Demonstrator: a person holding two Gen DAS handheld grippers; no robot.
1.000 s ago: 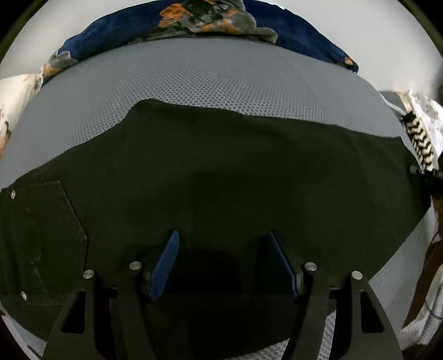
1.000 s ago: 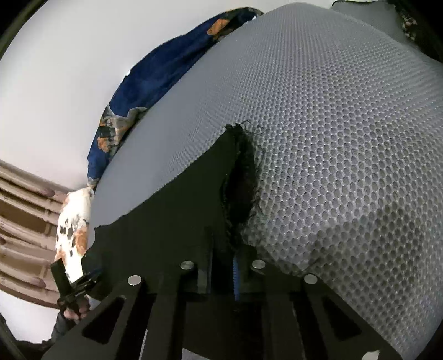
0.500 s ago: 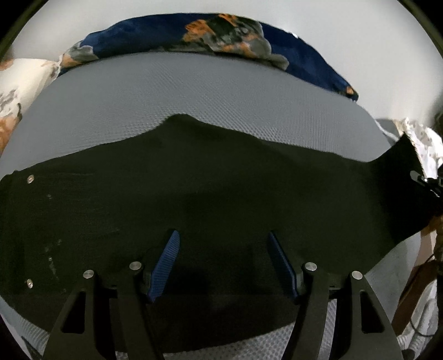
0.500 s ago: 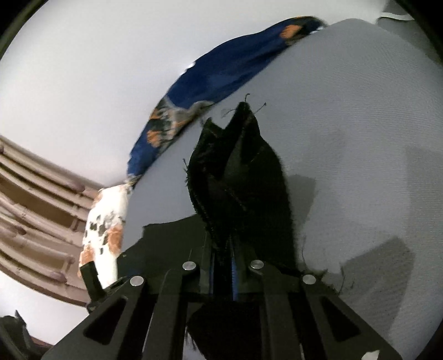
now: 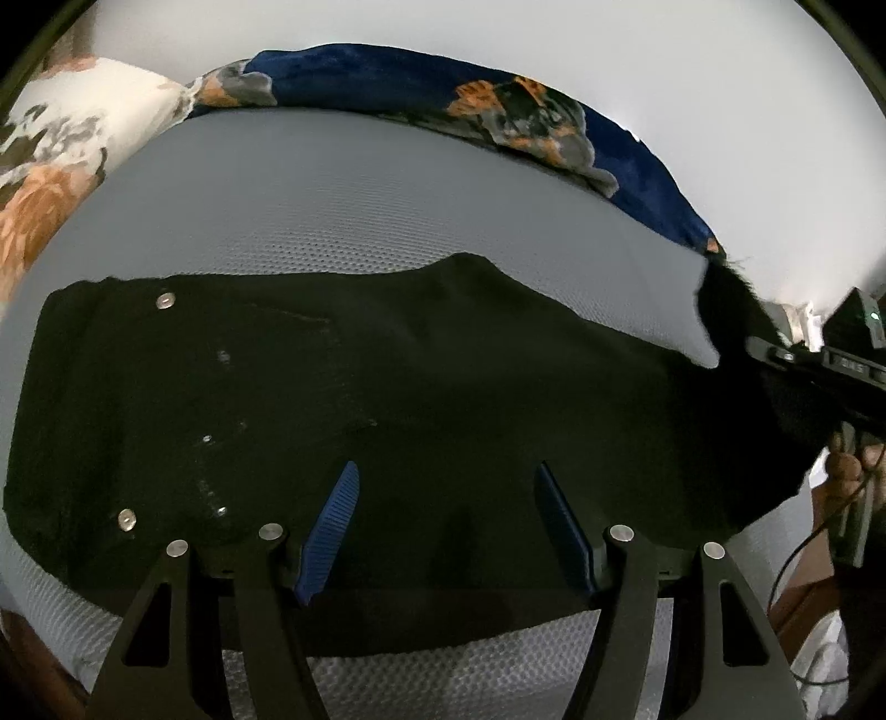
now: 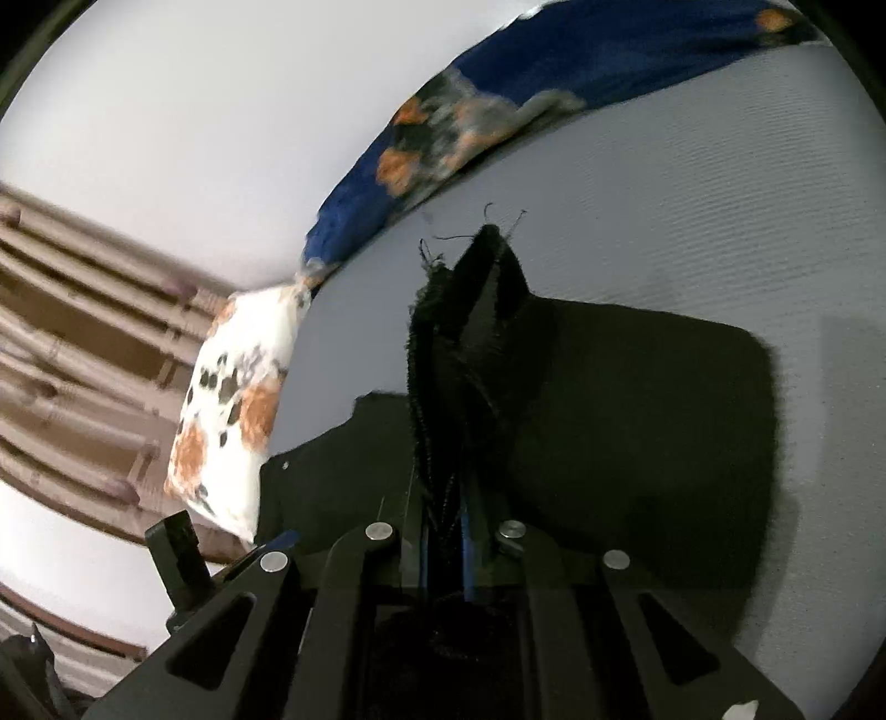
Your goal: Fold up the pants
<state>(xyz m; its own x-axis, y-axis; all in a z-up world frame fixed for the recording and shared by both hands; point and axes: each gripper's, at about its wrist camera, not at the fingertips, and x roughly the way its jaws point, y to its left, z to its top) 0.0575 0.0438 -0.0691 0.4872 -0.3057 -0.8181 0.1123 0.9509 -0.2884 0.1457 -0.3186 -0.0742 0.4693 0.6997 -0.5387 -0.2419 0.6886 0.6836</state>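
Black pants (image 5: 421, 399) lay spread across the grey mesh mattress (image 5: 343, 210), waist end toward 9 o'clock in the left wrist view, with metal rivets (image 5: 165, 301) showing on that end. The leg end toward 3 o'clock was raised off the mattress.

Left gripper (image 5: 446, 531): jaws stood wide apart, blue-ribbed fingers (image 5: 331, 531) hovering over the near edge of the pants at 6 o'clock. Nothing sat between them; whether the tips touched the cloth could not be told.

Right gripper (image 6: 443, 545): jaws nearly together, pinching the frayed hem (image 6: 470, 354) of the pant leg. The hem stood up from the jaws toward 12 o'clock, loose threads at its top edge. In the left wrist view the same gripper (image 5: 775, 354) appeared at 3 o'clock, with the cloth hanging from it and part of the person's hand (image 5: 853, 459) below it.

In the right wrist view the rest of the pants spread on the mattress at 3 o'clock and 9 o'clock of the lifted hem. The left gripper's body (image 6: 183, 554) showed at 8 o'clock.

Surroundings: a dark blue floral blanket (image 5: 498, 105) bunched along the far edge of the mattress at 12 o'clock against a white wall (image 5: 554, 33). A white and orange floral pillow (image 6: 238, 410) lay at 9 o'clock in the right wrist view, beside a wooden slatted headboard (image 6: 72, 332).
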